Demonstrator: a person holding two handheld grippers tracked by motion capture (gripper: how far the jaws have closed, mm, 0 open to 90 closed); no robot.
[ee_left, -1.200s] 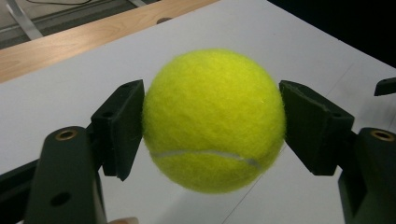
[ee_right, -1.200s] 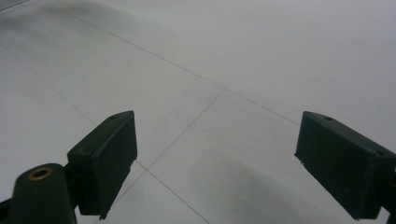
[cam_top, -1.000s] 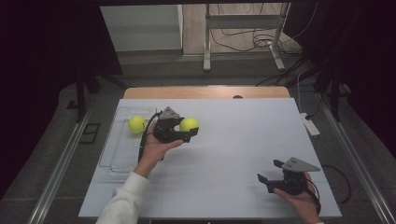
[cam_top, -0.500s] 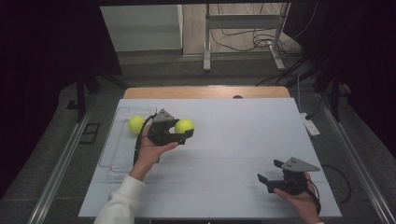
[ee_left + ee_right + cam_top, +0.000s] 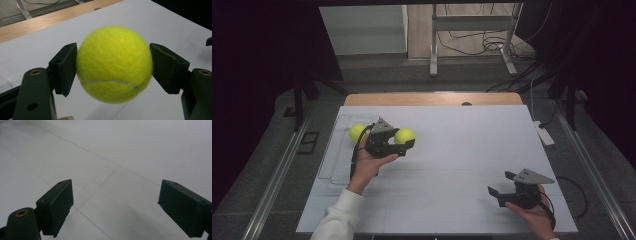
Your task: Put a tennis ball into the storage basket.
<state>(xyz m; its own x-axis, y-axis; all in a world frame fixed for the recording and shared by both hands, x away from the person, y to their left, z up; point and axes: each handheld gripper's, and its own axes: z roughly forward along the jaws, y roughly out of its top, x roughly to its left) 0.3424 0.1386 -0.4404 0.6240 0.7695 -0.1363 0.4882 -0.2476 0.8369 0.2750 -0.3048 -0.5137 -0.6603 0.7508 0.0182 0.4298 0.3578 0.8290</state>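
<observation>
A yellow tennis ball [image 5: 114, 65] sits squeezed between the two black pads of my left gripper [image 5: 408, 138], which is shut on it; the same ball [image 5: 404, 135] hangs just above the white table left of centre. A second tennis ball [image 5: 357, 132] lies inside a clear plastic tray [image 5: 328, 165] right behind that hand. My right gripper [image 5: 501, 185] rests low at the table's near right, jaws wide apart; its own view [image 5: 115, 207] has nothing but bare table between them.
The white table top [image 5: 472, 145] spreads between the two hands. A wooden strip [image 5: 432, 98] runs along its far edge. A white power strip [image 5: 543, 134] lies off the right edge. Metal stand legs [image 5: 432, 55] and cables lie on the floor beyond.
My left hand has drifted a little leftward and toward the near side, carrying the ball with it. The right hand has stayed where it was.
</observation>
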